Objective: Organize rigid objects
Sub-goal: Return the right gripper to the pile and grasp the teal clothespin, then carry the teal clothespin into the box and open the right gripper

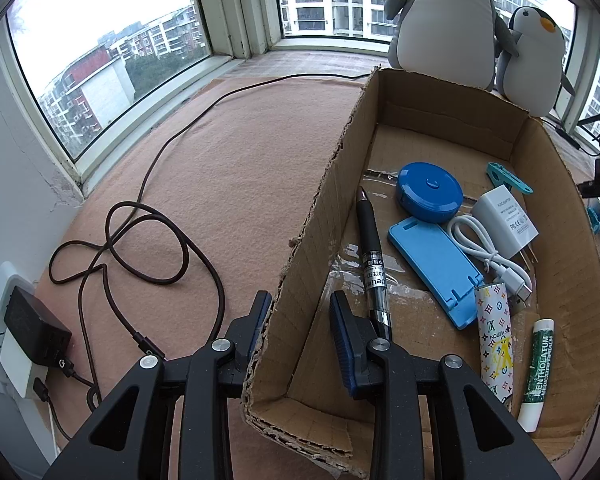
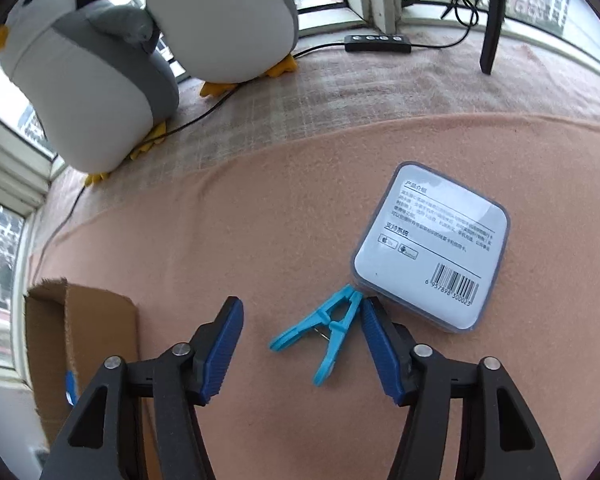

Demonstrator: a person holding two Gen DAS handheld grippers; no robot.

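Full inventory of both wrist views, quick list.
cardboard box: 1, brown, on blanket
pen: 1, black, in box
tape measure: 1, blue, in box
phone stand: 1, blue, in box
charger: 1, white, in box
lip balm: 1, white-green, in box
clothespin: 1, blue, on blanket
flat case: 1, grey-white, touching clothespin
plush penguins: 2, grey-white, by window
left gripper: shut on box wall
right gripper: open, astride clothespin

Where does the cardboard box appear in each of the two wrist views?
Left wrist: the cardboard box fills the right half; the left gripper grips its left wall.
Right wrist: only a corner of the box, at the lower left edge.
Shared landmark: the two plush penguins.
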